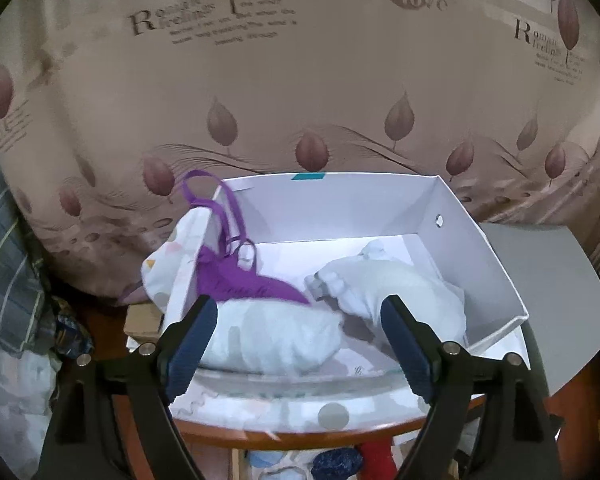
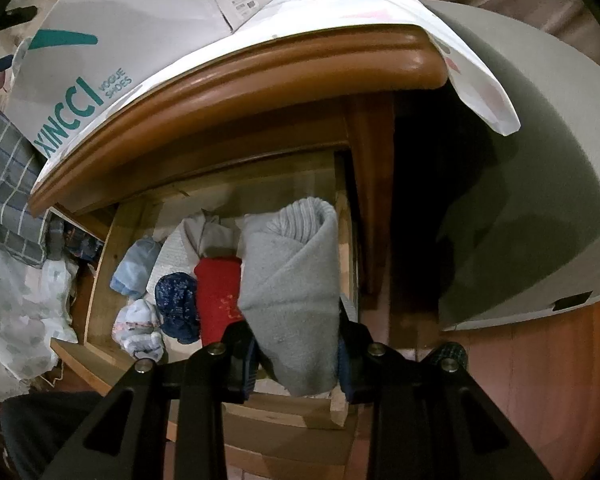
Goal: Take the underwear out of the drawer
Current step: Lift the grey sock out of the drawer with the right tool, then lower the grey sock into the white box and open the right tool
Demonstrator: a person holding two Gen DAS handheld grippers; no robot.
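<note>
An open white shoe box (image 1: 480, 264) stands on the cloth-covered table. In it lie a purple strappy garment (image 1: 236, 280), a white rolled garment (image 1: 276, 336) and a pale bundle (image 1: 400, 280). My left gripper (image 1: 300, 308) hangs open just above the box's near end; the white roll lies between its fingers without being pressed. Below the table top, the wooden drawer (image 2: 100, 280) is pulled out. My right gripper (image 2: 298, 332) is shut on a grey rolled garment (image 2: 296, 280) at the drawer's right side. Beside it lie a red roll (image 2: 216, 296), a dark blue patterned roll (image 2: 176, 300) and a light blue piece (image 2: 136, 264).
A leaf-print curtain (image 1: 300, 80) hangs right behind the box. A grey board (image 1: 540, 300) leans at the right. The table's rounded wooden edge (image 2: 260, 80) overhangs the drawer. Plaid cloth (image 1: 4, 260) and pale bedding (image 2: 16, 300) lie at the left.
</note>
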